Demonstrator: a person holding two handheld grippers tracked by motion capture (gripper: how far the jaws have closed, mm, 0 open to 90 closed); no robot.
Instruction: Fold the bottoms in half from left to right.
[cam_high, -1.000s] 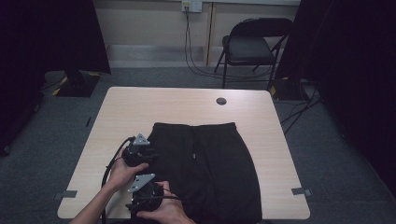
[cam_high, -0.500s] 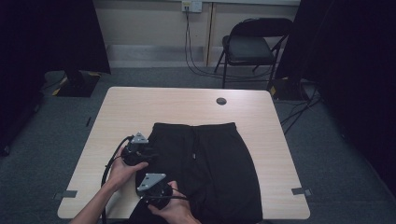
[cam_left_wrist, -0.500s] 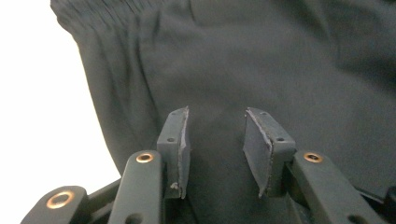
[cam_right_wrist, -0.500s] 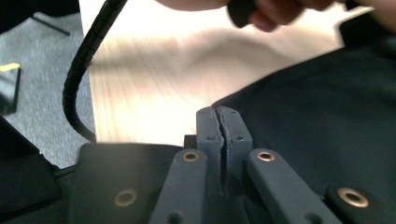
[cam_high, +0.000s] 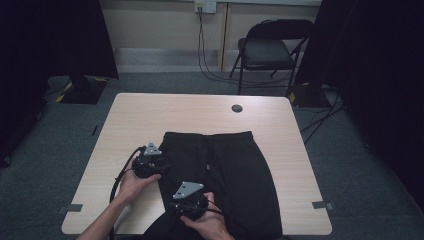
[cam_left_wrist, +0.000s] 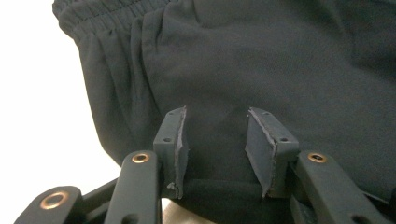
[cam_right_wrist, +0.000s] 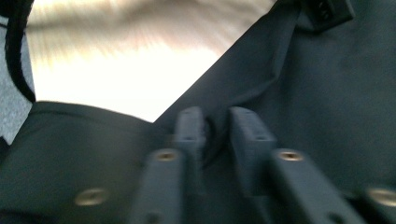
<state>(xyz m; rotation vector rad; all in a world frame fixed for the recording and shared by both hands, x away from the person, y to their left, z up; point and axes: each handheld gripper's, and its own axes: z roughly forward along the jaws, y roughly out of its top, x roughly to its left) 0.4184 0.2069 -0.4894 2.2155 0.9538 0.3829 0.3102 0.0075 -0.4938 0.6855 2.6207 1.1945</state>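
A pair of black pants (cam_high: 225, 175) lies flat on the tan table (cam_high: 150, 115), with the elastic waistband on the far side. My left gripper (cam_high: 161, 167) rests at the pants' left edge. In the left gripper view its jaws have just been opening and its pads (cam_left_wrist: 176, 144) stand well apart over the cloth (cam_left_wrist: 280, 60), not pressing it. My right gripper (cam_high: 183, 198) is over the pants' near left part. In the blurred right gripper view its jaws (cam_right_wrist: 212, 126) have just been opening; the gap is narrow, with a fold of the cloth (cam_right_wrist: 327, 93) pinched in it.
A small round grommet (cam_high: 237, 108) sits in the table near its far edge. A folding chair (cam_high: 270, 50) stands beyond the table, with cables on the floor beside it. Bare table shows left of the pants and beyond them.
My right gripper has slid to the right, from the pants' near left edge to over the cloth. The left gripper has stayed where it was.
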